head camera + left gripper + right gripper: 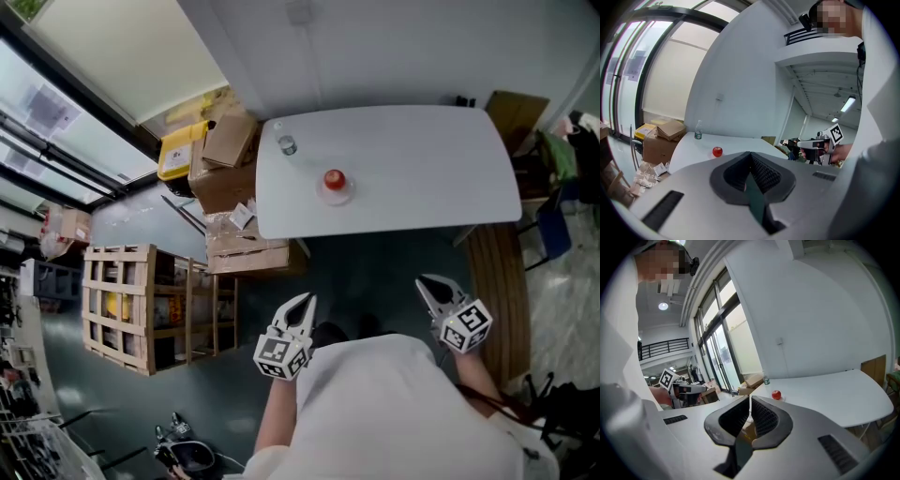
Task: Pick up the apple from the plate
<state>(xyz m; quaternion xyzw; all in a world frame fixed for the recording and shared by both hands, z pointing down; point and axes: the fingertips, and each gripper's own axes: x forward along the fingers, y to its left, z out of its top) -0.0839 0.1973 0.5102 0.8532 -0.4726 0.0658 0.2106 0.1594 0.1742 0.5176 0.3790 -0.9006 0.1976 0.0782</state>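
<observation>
Red apple (334,178) — round, upright on small clear plate (336,195) — mid white table (422,169).

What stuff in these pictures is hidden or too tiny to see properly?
- The small pale plate under the round red apple: too small to make out in the left and right gripper views, where only the apple stands out.
- The clear plastic bottle: its label is too small to read in every view.
- The slatted wooden crate: its contents are mostly screened by its own slats in the head view.
</observation>
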